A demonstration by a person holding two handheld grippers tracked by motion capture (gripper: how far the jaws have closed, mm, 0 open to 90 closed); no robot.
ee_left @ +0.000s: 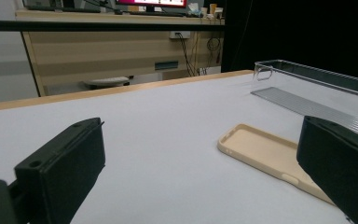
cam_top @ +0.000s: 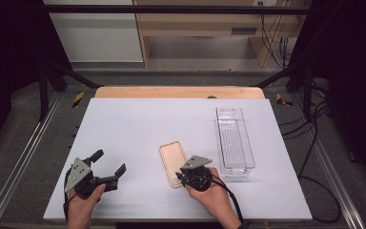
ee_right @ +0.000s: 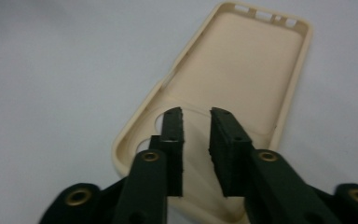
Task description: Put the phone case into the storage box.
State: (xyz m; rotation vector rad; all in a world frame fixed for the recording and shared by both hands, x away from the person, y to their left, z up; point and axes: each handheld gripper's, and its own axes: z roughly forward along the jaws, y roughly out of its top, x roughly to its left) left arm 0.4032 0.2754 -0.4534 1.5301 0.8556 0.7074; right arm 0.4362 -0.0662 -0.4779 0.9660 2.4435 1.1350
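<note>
Hovering low over the near end of the case (ee_right: 242, 60) with the right gripper (ee_right: 196, 112), jaws drawn nearly together with a narrow gap; cannot tell whether pinching the rim. Lying flat, open side up, near the front edge of the table (cam_top: 138, 124), just left of the bin (cam_top: 248, 148) and not yet lifted. Judging by that, early on: grip just about made, carrying and placing into the bin probably left. Resting off to the left with the left gripper (cam_top: 108, 162), jaws spread wide on nothing. Beyond, white matte sheet over a wooden top, then grey floor, wooden furniture (cam_top: 195, 24) and cables.
</note>
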